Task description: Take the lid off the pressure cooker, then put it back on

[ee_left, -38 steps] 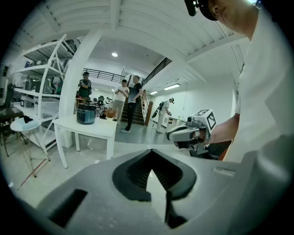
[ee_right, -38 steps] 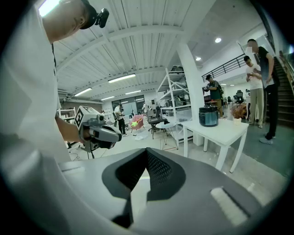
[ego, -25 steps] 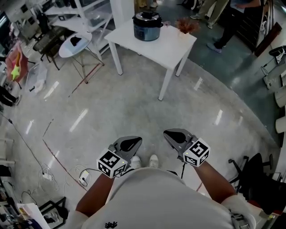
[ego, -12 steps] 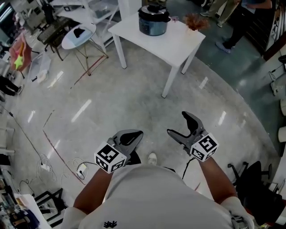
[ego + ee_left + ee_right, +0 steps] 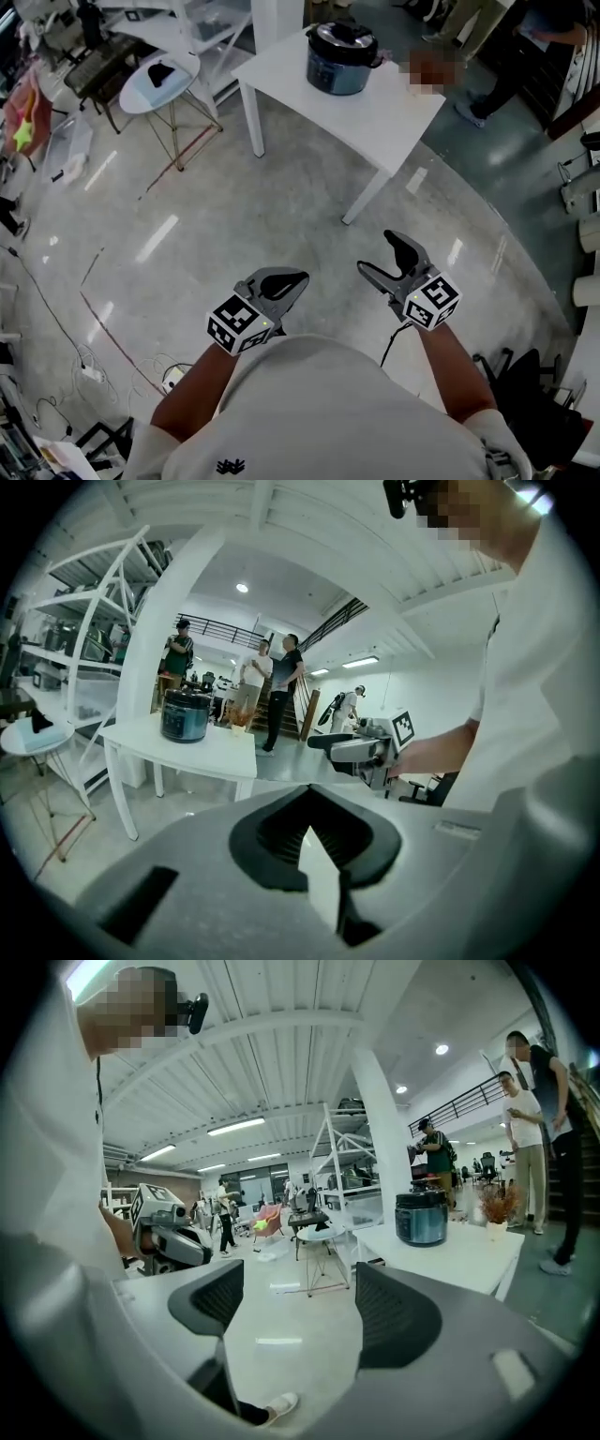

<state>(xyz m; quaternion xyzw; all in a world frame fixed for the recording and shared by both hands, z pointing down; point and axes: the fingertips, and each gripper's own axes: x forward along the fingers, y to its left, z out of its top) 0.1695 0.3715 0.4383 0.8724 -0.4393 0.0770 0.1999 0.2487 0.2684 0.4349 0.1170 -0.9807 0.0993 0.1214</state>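
Pressure cooker (image 5: 341, 58) stands near the far edge of the white table (image 5: 380, 127), lid (image 5: 342, 36) seated on top, well apart from both my claws across the polished floor (image 5: 244, 206). My left claw (image 5: 292, 280) is held low in front of my body, jaws pressed together on nothing. My right claw (image 5: 377, 251), just beside it, has just been opening its jaws, which now stand wide apart with only floor showing between them. A small round table (image 5: 159, 80) stands left of the white one, and people (image 5: 530, 42) stand beyond its far side.
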